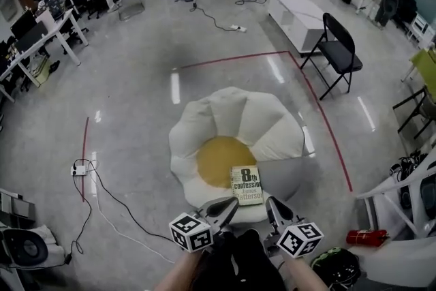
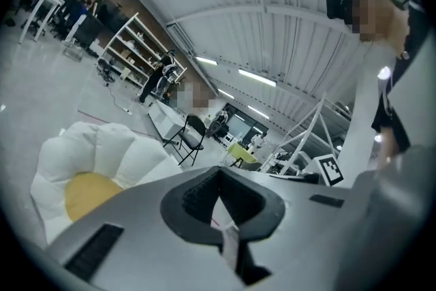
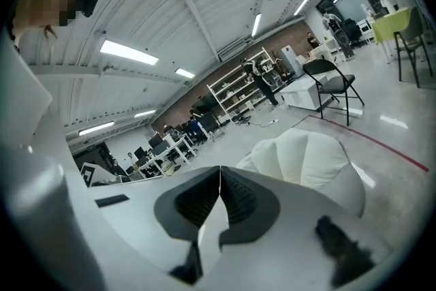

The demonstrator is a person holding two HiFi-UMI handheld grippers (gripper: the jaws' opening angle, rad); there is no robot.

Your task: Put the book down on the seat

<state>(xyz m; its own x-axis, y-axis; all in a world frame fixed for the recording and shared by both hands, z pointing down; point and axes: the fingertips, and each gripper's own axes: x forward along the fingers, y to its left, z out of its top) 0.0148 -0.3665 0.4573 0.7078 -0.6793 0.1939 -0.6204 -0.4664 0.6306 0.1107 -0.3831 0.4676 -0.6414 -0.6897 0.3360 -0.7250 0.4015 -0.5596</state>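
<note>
The book [image 1: 246, 185], a paperback lying cover up, rests on the flower-shaped seat [image 1: 231, 123] at the near edge of its yellow centre. My left gripper [image 1: 230, 205] hangs just short of the book's near left corner, jaws shut with nothing between them. My right gripper [image 1: 273, 204] is beside the book's near right corner, also shut and empty. In the left gripper view the closed left gripper [image 2: 218, 174] points past the seat [image 2: 88, 153]. In the right gripper view the right gripper [image 3: 219, 170] points up over the seat [image 3: 306, 153].
A black folding chair [image 1: 338, 51] and a low white bench [image 1: 296, 13] stand beyond the seat to the right. Red tape [image 1: 327, 126] marks the floor. A power strip with cable [image 1: 80, 170] lies left, a red extinguisher [image 1: 366, 237] near right, and desks [image 1: 41, 37] stand far left.
</note>
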